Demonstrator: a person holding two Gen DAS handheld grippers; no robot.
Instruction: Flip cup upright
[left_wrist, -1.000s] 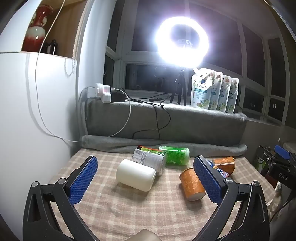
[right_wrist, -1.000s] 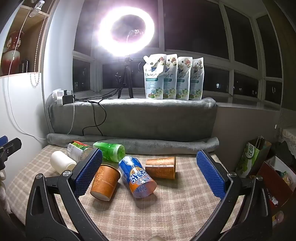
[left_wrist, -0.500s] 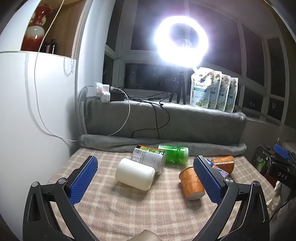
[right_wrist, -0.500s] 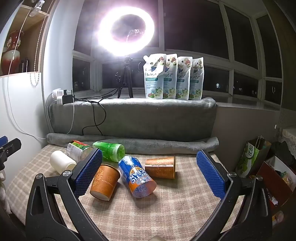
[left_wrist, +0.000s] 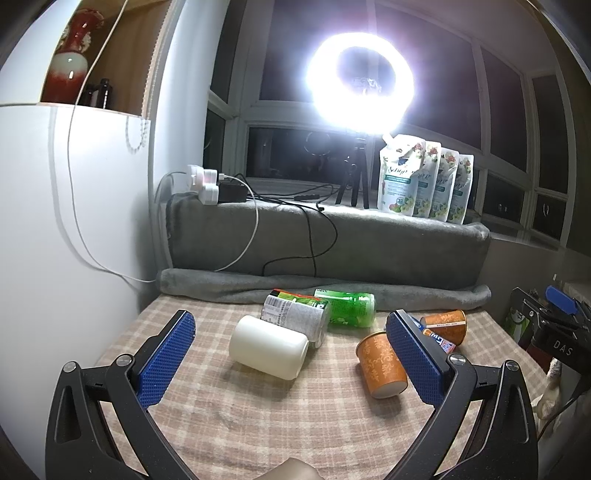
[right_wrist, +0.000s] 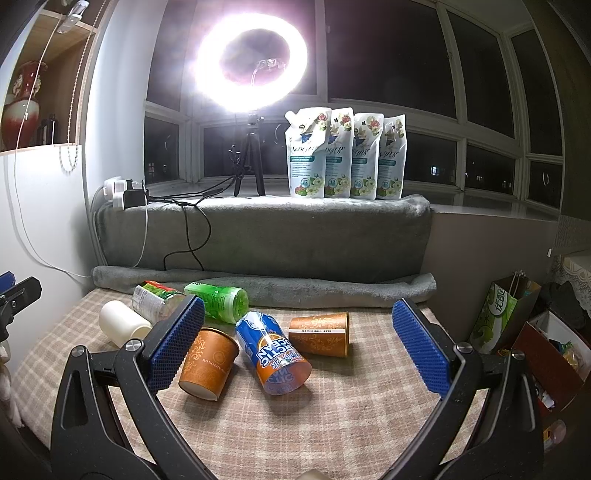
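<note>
Both grippers have their jaws spread wide and hold nothing. The left gripper (left_wrist: 290, 360) hangs above the checked cloth (left_wrist: 258, 413), and the white cup (left_wrist: 268, 346) lies on its side between its blue pads, a little ahead of them. The right gripper (right_wrist: 300, 345) frames three lying cups: the orange cup (right_wrist: 208, 363) just beside its left pad, the blue cup (right_wrist: 273, 354) between the pads near the middle, and the brown cup (right_wrist: 320, 334) behind it, closer to the right pad. Further ahead lie a green bottle (right_wrist: 221, 302) and a printed can (right_wrist: 155, 301), touching each other.

The task does not say which cup, so I judge that the step in hand is the approach and the choice of one cup. For the right gripper the blue cup is the most natural choice, because it is already centred. Its mouth points toward the camera and somewhat to the right, so the jaws should turn until the pads meet the two sides of the wall, not the rim and the bottom. It is better to grasp near the middle of the body and to close gently, because a paper wall can crush. The orange cup lies very near, so the left pad should go down in the gap without pushing it. Then the cup is lifted a little, rotated until the mouth is up, and placed on a free part of the cloth before the jaws release.
</note>
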